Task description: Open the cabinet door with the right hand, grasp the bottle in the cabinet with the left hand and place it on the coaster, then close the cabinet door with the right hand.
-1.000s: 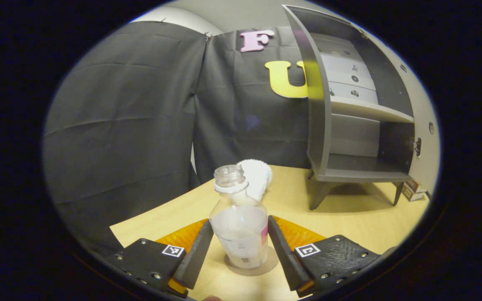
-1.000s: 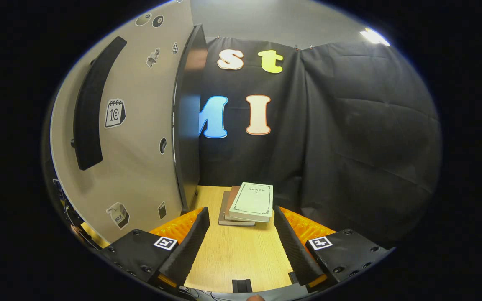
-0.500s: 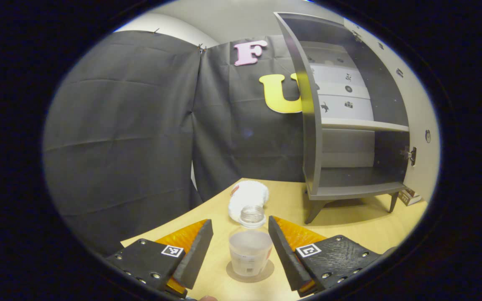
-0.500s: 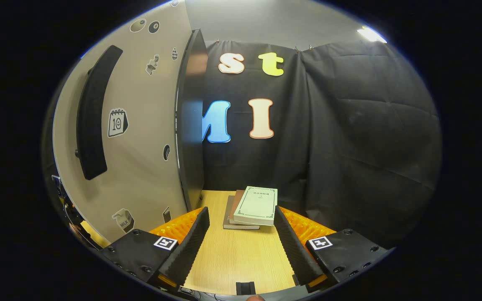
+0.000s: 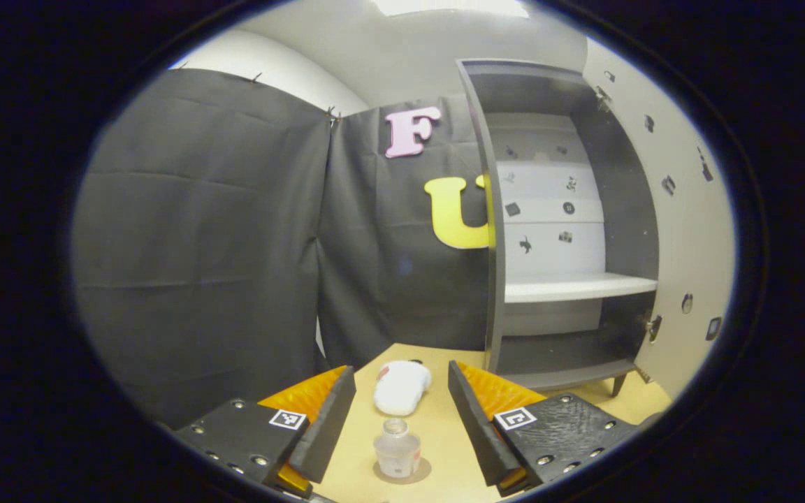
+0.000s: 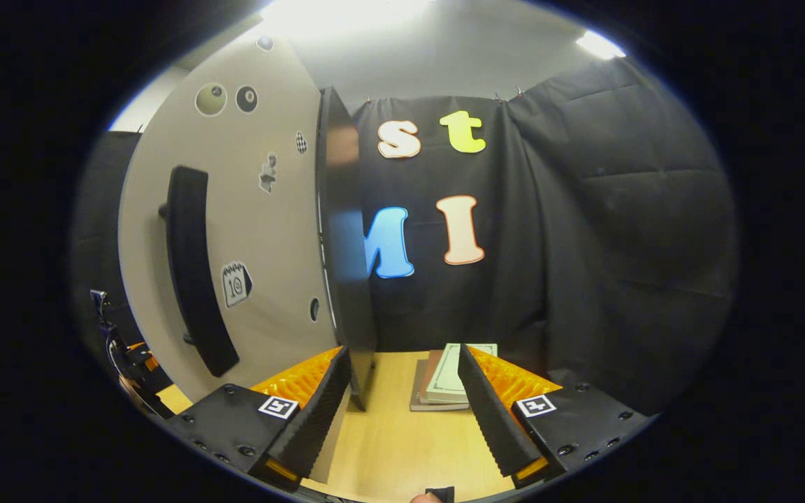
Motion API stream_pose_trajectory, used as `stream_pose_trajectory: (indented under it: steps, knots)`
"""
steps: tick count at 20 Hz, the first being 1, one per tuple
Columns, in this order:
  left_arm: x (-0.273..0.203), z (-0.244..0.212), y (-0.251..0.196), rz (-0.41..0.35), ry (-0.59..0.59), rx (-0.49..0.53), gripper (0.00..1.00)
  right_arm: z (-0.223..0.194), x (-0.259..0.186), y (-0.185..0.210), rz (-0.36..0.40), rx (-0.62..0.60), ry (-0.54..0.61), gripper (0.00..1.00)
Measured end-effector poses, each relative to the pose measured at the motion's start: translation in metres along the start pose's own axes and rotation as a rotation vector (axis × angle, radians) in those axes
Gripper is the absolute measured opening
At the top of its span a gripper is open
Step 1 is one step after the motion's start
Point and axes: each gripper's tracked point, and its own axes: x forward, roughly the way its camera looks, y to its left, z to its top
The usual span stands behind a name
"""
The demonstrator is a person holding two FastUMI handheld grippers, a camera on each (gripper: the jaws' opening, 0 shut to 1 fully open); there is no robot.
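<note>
In the left gripper view a clear capless bottle [image 5: 397,454] stands upright on a round coaster [image 5: 402,471] on the wooden table. My left gripper [image 5: 400,427] is open, high above and behind the bottle, which shows small between its fingers. The grey cabinet [image 5: 563,230] stands open at the right, its shelves bare. In the right gripper view the open cabinet door [image 6: 235,237] with its long black handle [image 6: 193,269] fills the left side. My right gripper [image 6: 402,412] is open with nothing in it, close by the door's edge.
A white fluffy cloth [image 5: 401,386] lies on the table [image 5: 458,454] behind the bottle. A stack of books [image 6: 444,376] lies ahead of the right gripper on the table. Another gripper's orange parts [image 6: 138,356] peek out past the door at the far left.
My left gripper has let go of the bottle and drawn up and back, so the bottle looks much smaller. My right gripper has pulled back too, bringing the door edge closer.
</note>
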Motion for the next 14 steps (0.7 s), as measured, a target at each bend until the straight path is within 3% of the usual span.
stream_pose_trajectory:
  steps: [1,3,5,6,7,8,10,11,14]
  knots:
    - [-0.005,0.013,0.002,0.004,-0.011,0.018,0.8,0.008,0.0,0.004,0.017,0.007,-0.018,0.97]
    - [-0.012,0.033,0.0,-0.01,-0.029,0.034,0.82,0.019,0.001,0.01,0.034,0.003,-0.044,0.97]
    - [-0.016,0.046,0.002,-0.023,-0.042,0.032,0.8,0.026,0.004,0.023,0.063,-0.009,-0.052,0.92]
    - [-0.013,0.051,0.001,-0.03,-0.049,0.026,0.8,0.027,0.005,0.032,0.085,-0.016,-0.047,0.98]
    - [-0.011,0.055,0.002,-0.034,-0.053,0.02,0.8,0.028,0.006,0.042,0.109,-0.027,-0.046,0.92]
    - [-0.009,0.056,0.004,-0.037,-0.056,0.018,0.81,0.03,0.005,0.049,0.116,-0.047,-0.048,0.98]
    - [-0.003,0.049,0.011,-0.035,-0.035,0.016,0.8,0.032,0.004,0.052,0.1,-0.083,-0.055,0.89]
    - [0.001,0.048,0.014,-0.04,-0.036,0.012,0.81,0.031,0.005,0.056,0.098,-0.085,-0.055,0.93]
    - [0.016,0.044,0.024,-0.047,-0.032,-0.004,0.8,0.026,0.007,0.078,0.124,-0.075,-0.04,0.89]
